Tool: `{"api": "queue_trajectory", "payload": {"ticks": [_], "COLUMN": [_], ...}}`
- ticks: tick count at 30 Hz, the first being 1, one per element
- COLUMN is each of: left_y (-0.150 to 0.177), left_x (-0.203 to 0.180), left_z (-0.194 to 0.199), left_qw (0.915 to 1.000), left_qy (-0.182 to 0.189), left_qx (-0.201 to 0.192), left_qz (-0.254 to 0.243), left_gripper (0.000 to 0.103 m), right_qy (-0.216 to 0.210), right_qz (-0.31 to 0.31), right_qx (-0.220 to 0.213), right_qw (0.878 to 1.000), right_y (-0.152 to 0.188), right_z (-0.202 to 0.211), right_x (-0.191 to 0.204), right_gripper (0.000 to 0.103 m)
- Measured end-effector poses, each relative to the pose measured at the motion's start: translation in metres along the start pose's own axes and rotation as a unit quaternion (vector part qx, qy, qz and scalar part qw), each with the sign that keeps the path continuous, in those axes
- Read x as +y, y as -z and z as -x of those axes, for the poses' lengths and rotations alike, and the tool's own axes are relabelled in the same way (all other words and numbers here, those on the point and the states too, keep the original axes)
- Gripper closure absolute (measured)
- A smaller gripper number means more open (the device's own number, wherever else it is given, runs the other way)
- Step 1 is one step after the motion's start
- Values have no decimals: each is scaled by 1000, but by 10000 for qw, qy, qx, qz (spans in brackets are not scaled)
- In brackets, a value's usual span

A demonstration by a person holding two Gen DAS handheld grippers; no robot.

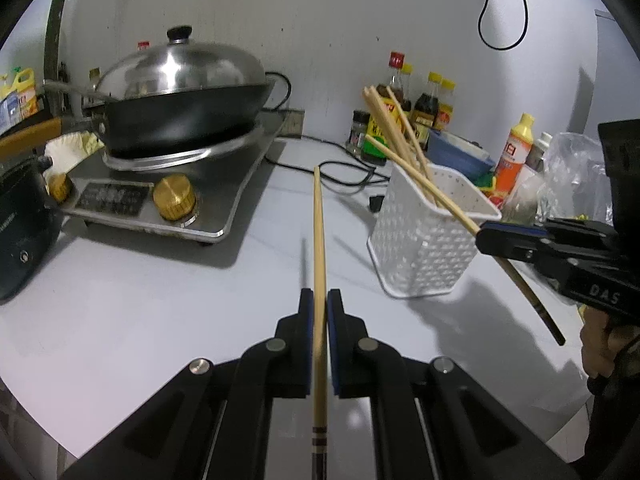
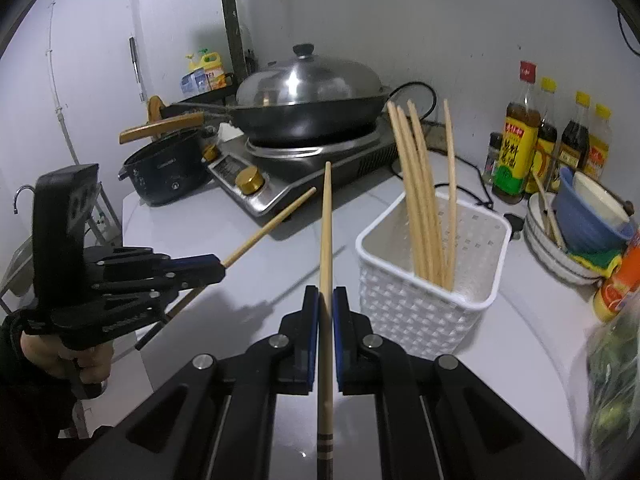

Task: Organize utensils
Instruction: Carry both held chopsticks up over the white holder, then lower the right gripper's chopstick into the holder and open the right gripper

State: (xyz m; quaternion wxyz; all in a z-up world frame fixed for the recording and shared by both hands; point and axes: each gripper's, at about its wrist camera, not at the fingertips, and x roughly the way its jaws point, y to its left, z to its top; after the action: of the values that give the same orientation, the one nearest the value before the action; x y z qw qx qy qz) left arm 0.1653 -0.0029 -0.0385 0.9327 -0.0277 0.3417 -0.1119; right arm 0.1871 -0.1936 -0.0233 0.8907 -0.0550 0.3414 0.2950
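Note:
My left gripper [image 1: 320, 300] is shut on a wooden chopstick [image 1: 319, 240] that points forward above the counter; it also shows in the right wrist view [image 2: 218, 268] at the left. My right gripper [image 2: 326, 298] is shut on another chopstick [image 2: 326, 240]; in the left wrist view it [image 1: 484, 236] holds that chopstick [image 1: 420, 178] slanting over the rim of the white perforated basket [image 1: 424, 256]. The basket [image 2: 420, 312] stands on the counter and holds several upright chopsticks [image 2: 424, 208].
A lidded wok [image 1: 180, 100] sits on a steel stove [image 1: 192, 204] at the back left, next to a dark pot [image 2: 168, 176]. Sauce bottles [image 2: 540, 136] line the back wall. Bowls [image 2: 580, 224] and a black cable [image 1: 344, 176] lie behind the basket.

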Motion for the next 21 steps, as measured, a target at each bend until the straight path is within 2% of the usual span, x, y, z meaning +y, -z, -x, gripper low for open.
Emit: {"api": "queue_trajectory", "payload": {"ticks": [9, 21], "left_y": [-25, -55], "left_x": [-9, -21], "left_z": [14, 16], "left_qw": [9996, 9982], "left_qy": [-101, -9], "left_qx": [-241, -571], "left_qz": [-118, -208], "left_gripper": [97, 97], "right_qy": [87, 175], "right_qz": [40, -118], "right_qx": [-163, -463], "right_qw": [9998, 9987], "right_y": [-17, -36], "right_z": [7, 17], "right_x": [-10, -37], "right_gripper": [97, 97]}}
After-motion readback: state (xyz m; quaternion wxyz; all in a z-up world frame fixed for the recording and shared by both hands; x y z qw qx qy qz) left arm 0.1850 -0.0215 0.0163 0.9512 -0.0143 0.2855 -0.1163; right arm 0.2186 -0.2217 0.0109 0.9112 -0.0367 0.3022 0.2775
